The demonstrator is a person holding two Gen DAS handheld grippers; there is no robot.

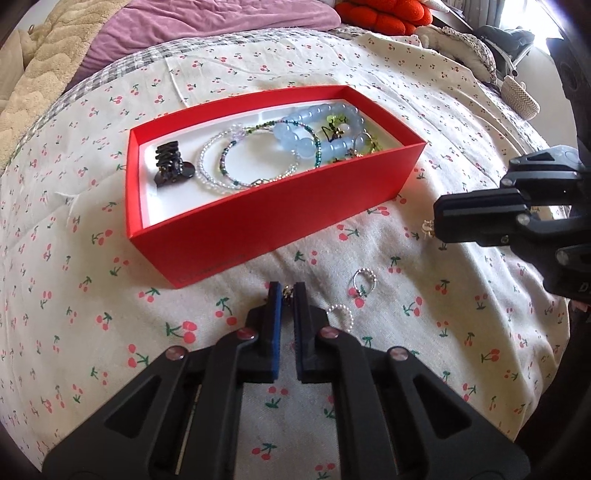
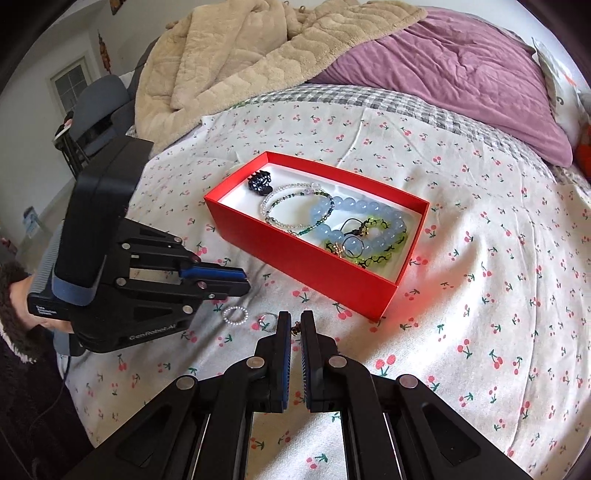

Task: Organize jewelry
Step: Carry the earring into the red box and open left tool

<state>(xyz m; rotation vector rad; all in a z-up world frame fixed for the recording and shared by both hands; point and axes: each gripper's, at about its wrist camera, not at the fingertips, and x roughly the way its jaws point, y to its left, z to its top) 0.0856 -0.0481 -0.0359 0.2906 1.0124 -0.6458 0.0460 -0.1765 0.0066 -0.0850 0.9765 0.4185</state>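
Observation:
A red box (image 1: 258, 221) (image 2: 314, 266) lies on the cherry-print bedspread. It holds a black hair claw (image 1: 171, 166) (image 2: 259, 183), thin bead bracelets (image 1: 236, 162), a blue bead bracelet (image 1: 314, 125) (image 2: 369, 214) and a green one (image 2: 373, 254). In front of the box, my left gripper (image 1: 287, 291) (image 2: 243, 282) is shut on a small dark jewelry piece (image 1: 286, 294) at its tips. My right gripper (image 2: 295, 322) (image 1: 437, 221) is shut on a tiny gold piece (image 1: 427, 226) (image 2: 295, 329) just above the cloth. A silver ring (image 1: 364, 282) (image 2: 266, 320) and a pearl ring (image 1: 340, 314) (image 2: 235, 315) lie loose between the grippers.
A beige blanket (image 2: 258, 48) and a purple quilt (image 2: 461, 74) are heaped at the bed's far end. A red plush (image 1: 384, 14) and a woven basket (image 1: 519, 96) sit past the box. A person's hand in a furry sleeve (image 2: 18, 295) holds the left gripper.

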